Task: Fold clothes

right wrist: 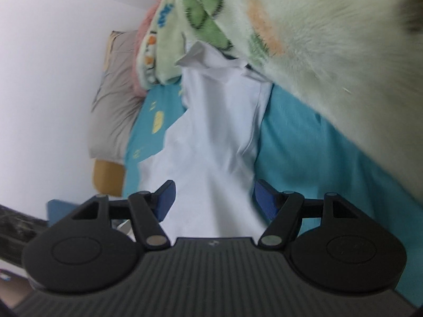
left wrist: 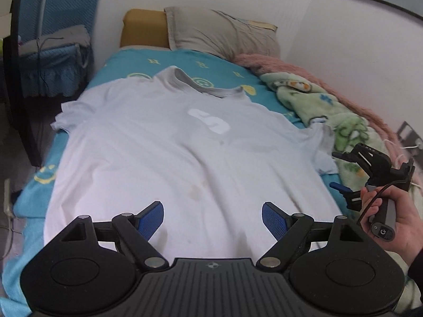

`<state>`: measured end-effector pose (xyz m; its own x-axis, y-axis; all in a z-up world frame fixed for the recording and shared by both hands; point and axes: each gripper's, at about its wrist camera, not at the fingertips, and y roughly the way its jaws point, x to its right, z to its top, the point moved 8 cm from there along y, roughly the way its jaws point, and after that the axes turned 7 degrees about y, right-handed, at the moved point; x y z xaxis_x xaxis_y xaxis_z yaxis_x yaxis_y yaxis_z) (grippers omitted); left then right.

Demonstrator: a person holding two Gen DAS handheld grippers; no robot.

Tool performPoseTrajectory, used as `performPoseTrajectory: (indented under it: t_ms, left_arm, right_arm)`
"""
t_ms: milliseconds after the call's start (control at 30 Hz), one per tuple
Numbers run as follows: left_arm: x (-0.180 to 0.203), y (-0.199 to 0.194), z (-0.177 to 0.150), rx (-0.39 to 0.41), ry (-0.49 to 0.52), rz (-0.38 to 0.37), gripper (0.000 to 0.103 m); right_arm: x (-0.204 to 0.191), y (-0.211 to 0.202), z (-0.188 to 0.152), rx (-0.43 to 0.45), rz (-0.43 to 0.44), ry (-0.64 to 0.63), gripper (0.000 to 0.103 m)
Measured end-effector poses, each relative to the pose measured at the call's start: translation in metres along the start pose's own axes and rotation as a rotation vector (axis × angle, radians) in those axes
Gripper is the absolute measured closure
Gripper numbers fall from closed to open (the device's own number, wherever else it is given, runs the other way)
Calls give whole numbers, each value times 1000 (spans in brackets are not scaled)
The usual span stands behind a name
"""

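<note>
A pale white T-shirt with a white logo on its chest lies spread face up on the teal bed sheet, collar toward the pillow. My left gripper hovers open over the shirt's lower hem, nothing between its blue pads. In the left wrist view a hand holds my right gripper at the shirt's right edge, below the sleeve. The right wrist view is rolled sideways: my right gripper is open above the shirt's right sleeve, which is crumpled against the blanket.
A green patterned fleece blanket and a pink fuzzy one lie bunched along the wall on the bed's right side. A grey pillow rests at the head. A blue-covered chair stands left of the bed.
</note>
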<state>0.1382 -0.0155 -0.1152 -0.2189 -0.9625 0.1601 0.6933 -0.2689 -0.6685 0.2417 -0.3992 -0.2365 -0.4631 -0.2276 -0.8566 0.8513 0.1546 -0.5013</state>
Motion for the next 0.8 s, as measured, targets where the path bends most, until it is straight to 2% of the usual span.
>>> performPoseTrajectory:
  t_ms: [133,167,267,400,567,667,800]
  left_arm:
    - [-3,18,3,-11,-40,-12,20]
    - [-3,23,3,-18,-52,-19,20]
    - [-3,35,2,-37,-77,-38,20]
    - [-4,46,-2,-64,-100,-59,20]
    - [-12,44,-2,-60,-129,-53,20]
    - [-16,43,-1,-56,-145,-49,20]
    - [-19,46,0,-66,-175,-59,20]
  right_arm:
    - [13,32,7,26,-18,21,34]
    - [18,37,7,26,-33,26,37]
    - [13,45,3,48,-25,-17,35]
    - [7,59,2,42,11,-32,36]
    - [2,69,8,72,57,-16,36]
    - [0,68,16,130,104,17,36]
    - [-7,70,33,203,150,-26,36]
